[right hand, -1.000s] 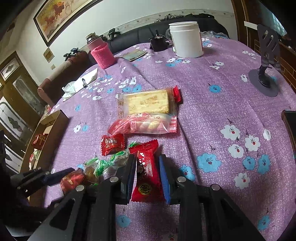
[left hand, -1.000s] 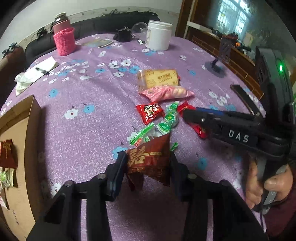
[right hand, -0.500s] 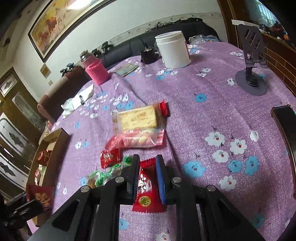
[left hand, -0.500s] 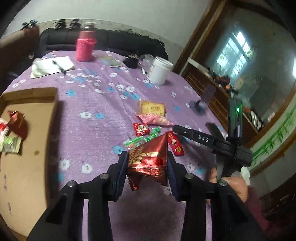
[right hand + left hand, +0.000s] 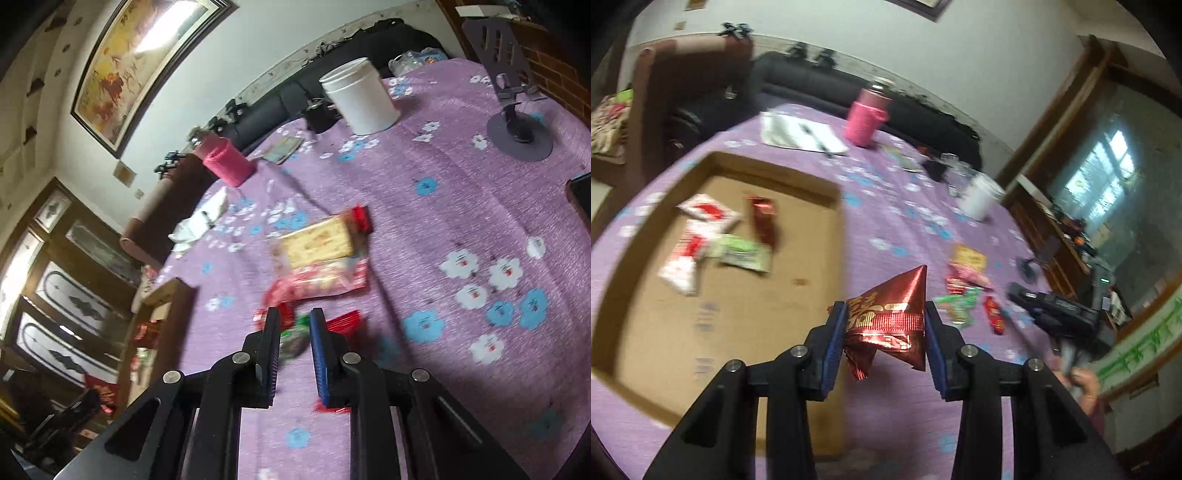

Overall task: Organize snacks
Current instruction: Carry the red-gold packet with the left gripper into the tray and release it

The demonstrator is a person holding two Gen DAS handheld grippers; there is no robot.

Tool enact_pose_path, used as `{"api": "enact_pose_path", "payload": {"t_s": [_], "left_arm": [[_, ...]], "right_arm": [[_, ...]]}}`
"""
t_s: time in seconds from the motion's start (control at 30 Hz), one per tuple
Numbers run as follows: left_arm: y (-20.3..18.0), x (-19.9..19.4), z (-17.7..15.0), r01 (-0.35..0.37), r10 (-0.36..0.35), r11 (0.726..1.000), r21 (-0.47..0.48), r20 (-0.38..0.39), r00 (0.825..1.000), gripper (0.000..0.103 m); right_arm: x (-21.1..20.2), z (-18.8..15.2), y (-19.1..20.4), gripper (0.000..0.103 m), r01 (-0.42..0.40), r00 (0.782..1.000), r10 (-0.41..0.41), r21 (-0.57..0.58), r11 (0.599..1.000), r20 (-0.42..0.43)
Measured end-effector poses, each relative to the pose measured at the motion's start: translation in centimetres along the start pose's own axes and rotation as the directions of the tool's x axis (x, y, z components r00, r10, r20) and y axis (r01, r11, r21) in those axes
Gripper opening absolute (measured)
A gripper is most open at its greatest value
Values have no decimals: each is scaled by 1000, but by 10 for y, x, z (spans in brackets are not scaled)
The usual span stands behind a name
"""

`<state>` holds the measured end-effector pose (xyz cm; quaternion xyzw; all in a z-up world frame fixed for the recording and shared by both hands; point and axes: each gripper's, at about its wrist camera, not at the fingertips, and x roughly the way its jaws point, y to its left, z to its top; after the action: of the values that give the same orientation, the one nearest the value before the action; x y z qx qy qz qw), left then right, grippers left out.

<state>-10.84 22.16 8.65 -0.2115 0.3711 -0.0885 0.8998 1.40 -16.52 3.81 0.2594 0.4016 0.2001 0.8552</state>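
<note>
My left gripper (image 5: 884, 317) is shut on a dark red foil snack packet (image 5: 890, 317) and holds it above the right edge of the cardboard box (image 5: 798, 369). The box holds several snacks, among them a green packet (image 5: 742, 254) and a red candy (image 5: 762, 221). My right gripper (image 5: 293, 325) has its jaws a little apart over the loose pile on the purple cloth; a green candy (image 5: 293, 338) lies between the fingers and a red packet (image 5: 343, 321) lies partly under the right finger. A cracker pack (image 5: 321, 240) and a pink pack (image 5: 321, 282) lie beyond.
A white jar (image 5: 360, 98), a pink-sleeved bottle (image 5: 225, 162), a phone stand (image 5: 517, 122) and paper with a pen (image 5: 801, 134) stand on the far half of the table. A dark phone (image 5: 581, 195) lies at the right edge.
My left gripper has lifted the dark red packet and swung left over the box. My right gripper has let go of the red packet and shifted left to the green candy.
</note>
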Motion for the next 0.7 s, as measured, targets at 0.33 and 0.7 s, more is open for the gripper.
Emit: {"api": "enact_pose_path", "payload": {"t_s": [0.33, 0.7], "left_arm": [[98, -8, 15, -168, 166, 977, -133, -25, 986, 39], [110, -27, 13, -108, 112, 980, -165, 17, 994, 39]], "right_arm": [[22, -29, 102, 18, -134, 980, 119, -89, 987, -159], [-4, -17, 63, 60, 227, 972, -233, -152, 962, -24]]}}
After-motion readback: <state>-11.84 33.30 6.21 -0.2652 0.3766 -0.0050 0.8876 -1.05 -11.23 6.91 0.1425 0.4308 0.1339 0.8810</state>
